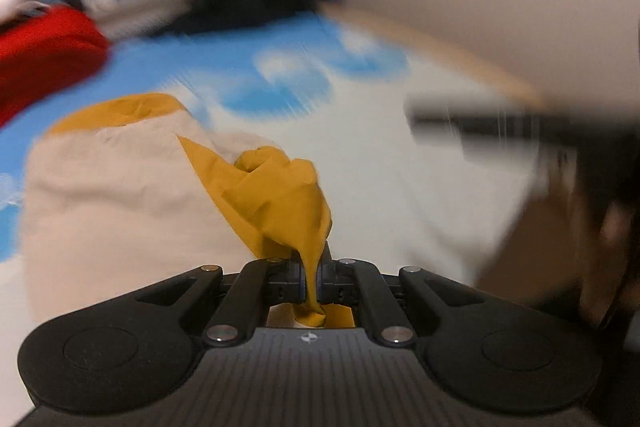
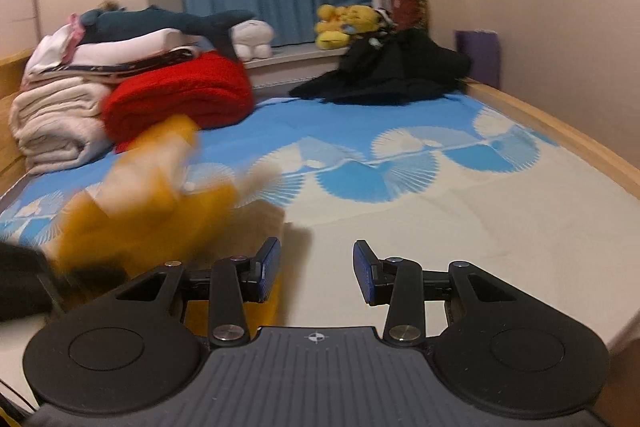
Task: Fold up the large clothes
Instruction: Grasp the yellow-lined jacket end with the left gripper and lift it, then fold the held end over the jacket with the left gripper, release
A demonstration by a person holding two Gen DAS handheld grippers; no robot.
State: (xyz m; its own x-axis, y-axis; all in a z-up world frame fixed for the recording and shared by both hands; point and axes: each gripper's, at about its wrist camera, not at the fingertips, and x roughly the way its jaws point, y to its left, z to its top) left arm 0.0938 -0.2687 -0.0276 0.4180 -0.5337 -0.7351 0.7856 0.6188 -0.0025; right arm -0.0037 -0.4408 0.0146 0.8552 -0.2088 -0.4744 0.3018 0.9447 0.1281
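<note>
A mustard-yellow and beige garment point(image 1: 132, 183) lies on the bed, and a bunched yellow part of it rises into my left gripper point(image 1: 311, 277), which is shut on that cloth. In the right wrist view the same garment point(image 2: 160, 211) is a blurred yellow mass at the left, over the blue and white sheet. My right gripper point(image 2: 316, 277) stands open above the white part of the sheet, with nothing between its fingers. The garment's edge lies just left of its left finger point(image 2: 267, 269).
The bed point(image 2: 580, 139) has a wooden rim at the right. At its far end lie a red blanket point(image 2: 180, 99), a stack of folded linens point(image 2: 60, 115), a black pile of clothes point(image 2: 392, 75) and plush toys point(image 2: 344, 23) by the blue curtain. A blurred dark bar point(image 1: 500, 125) crosses the left wrist view.
</note>
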